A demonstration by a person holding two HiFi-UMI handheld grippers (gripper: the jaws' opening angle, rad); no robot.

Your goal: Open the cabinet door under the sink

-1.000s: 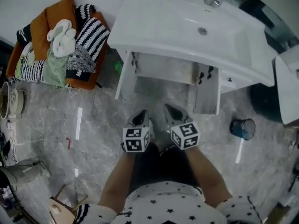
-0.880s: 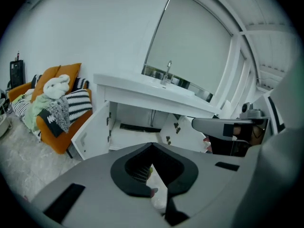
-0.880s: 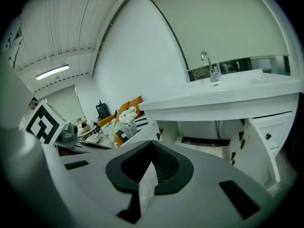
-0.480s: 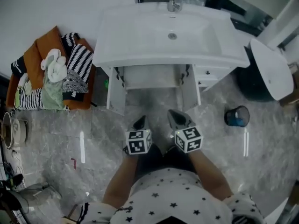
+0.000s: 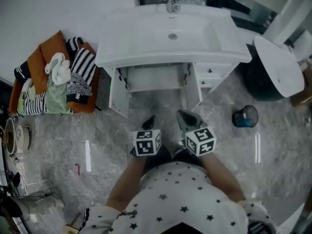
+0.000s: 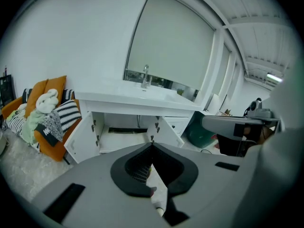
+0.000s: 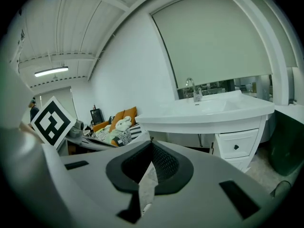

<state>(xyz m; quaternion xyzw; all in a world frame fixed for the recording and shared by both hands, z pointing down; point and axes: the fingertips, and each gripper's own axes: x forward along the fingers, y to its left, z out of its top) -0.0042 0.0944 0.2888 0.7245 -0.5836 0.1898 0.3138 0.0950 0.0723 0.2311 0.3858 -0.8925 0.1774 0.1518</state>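
1. You hold your left gripper (image 5: 149, 120) above the grey marble floor (image 5: 97, 130), in front of the white cabinet under the sink (image 5: 152, 78) and apart from it. Its fingers (image 6: 124, 172) are pressed together with nothing between them.
2. Your right gripper (image 5: 183, 115) hangs just beside the left one and points at the same cabinet. Its fingers (image 7: 168, 169) are also closed on each other, with nothing in their grip.
3. Both of the cabinet's doors stand swung outward. The left white door (image 5: 118, 92) angles out towards the floor on one side and the right white door (image 5: 191, 86) on the other, so the pale inside of the cabinet shows between them.
4. The white basin (image 5: 146, 35) lies on top of the cabinet, with a chrome tap (image 5: 170, 1) at its back edge.
5. A white drawer front with a dark knob (image 7: 236, 146) sits to the right of the opening.
6. To the left of the cabinet stands an orange seat (image 5: 36, 65) piled with black-and-white striped cushions (image 5: 83, 65) and a white soft toy (image 5: 59, 68).
7. A small blue bin (image 5: 243, 116) stands on the floor to the right, well apart from the doors.
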